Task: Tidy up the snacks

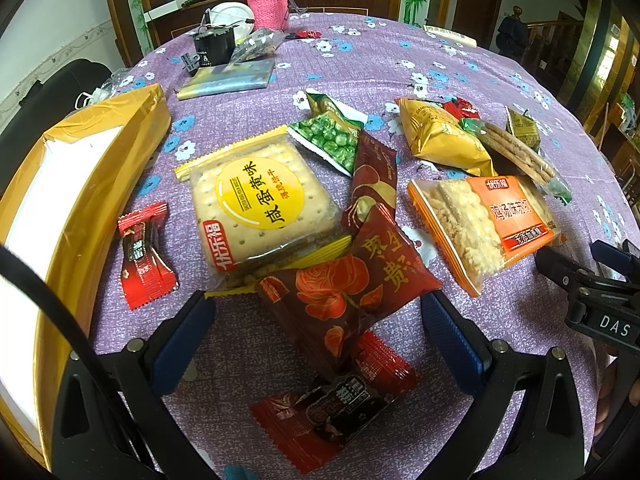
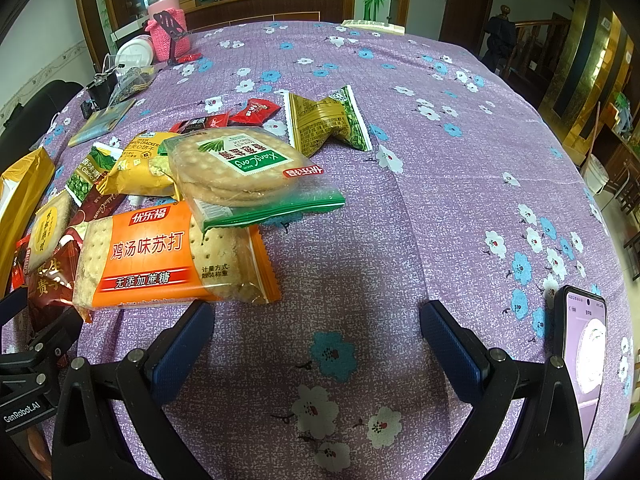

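Observation:
Several snack packs lie scattered on the purple flowered tablecloth [image 2: 440, 184]. My left gripper [image 1: 318, 324] is open, its blue pads on either side of a dark red rose-printed pack [image 1: 344, 292], not touching it. Beneath it lies a red candy pack [image 1: 336, 408]. Beyond sit a yellow-label cracker pack [image 1: 260, 204] and a small red candy [image 1: 146, 256]. A yellow box [image 1: 80, 184] stands open at the left. My right gripper [image 2: 318, 324] is open over bare cloth, just right of an orange soda cracker pack [image 2: 168, 258]. A green round-biscuit pack [image 2: 244, 176] overlaps the orange one.
A green pea pack [image 2: 328, 120] and red candies [image 2: 256, 112] lie further back. A pink knitted bottle cover [image 2: 168, 32], a white lid and black clips sit at the far left. A phone [image 2: 582, 344] lies at the near right edge. The right gripper shows in the left wrist view [image 1: 592, 292].

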A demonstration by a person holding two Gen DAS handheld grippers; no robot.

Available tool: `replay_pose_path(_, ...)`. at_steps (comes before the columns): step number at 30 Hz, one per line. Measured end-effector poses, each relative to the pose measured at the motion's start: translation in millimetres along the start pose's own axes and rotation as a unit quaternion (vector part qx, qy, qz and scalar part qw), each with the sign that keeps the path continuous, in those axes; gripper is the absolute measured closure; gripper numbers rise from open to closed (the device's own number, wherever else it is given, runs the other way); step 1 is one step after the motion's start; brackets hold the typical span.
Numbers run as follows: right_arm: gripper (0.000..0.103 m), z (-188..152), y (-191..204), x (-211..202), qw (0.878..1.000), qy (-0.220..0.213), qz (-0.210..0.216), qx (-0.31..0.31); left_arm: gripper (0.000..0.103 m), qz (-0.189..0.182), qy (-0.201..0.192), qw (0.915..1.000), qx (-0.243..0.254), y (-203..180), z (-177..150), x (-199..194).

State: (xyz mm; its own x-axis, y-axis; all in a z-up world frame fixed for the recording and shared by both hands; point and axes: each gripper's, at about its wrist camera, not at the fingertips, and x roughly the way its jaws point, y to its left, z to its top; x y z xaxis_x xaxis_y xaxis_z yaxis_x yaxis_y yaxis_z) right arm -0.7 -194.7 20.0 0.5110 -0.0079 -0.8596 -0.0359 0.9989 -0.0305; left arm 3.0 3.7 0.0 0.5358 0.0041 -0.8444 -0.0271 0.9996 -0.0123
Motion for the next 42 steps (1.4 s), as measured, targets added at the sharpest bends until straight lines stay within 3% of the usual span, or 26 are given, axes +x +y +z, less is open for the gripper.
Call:
replay_pose_path(6,0.0,-0.3,-0.3,-0.1,1.0,-0.001,0.002,0.001,0.0,0.005,-0.005,0.9999,0.013,0.9,0.1,-2.5)
replay_pose_path(12,0.001,-5.0,-9.3,-14.2,1.0,-0.007,0.026,0.009,0.0,0.005,-0.039,0.9992,0.012,21.2,-1.1,-40.6)
replay_pose_path(18,0.001,-5.4,-22.1,-49.4,0.997,-0.069,0.041,0.016,0.0,-0.007,-0.057,0.9981,-0.021,56.0,0.0,-72.7)
replay_pose_path(22,0.001,-2.5,-24.7,-55.7,0.995,-0.083,0.052,-0.001,0.0,-0.014,-0.07,0.9972,-0.02,69.1,1.7,-86.8)
replay_pose_path(29,0.001,-3.4,-28.9,-59.1,0.994,-0.082,0.077,-0.009,0.0,-0.037,-0.072,0.9965,0.02,69.4,-3.7,-94.1)
replay_pose_path(42,0.001,2.2,-17.0,-67.5,0.991,-0.092,0.087,-0.046,0.0,-0.085,-0.044,0.9931,0.068,26.3,-0.5,-67.6)
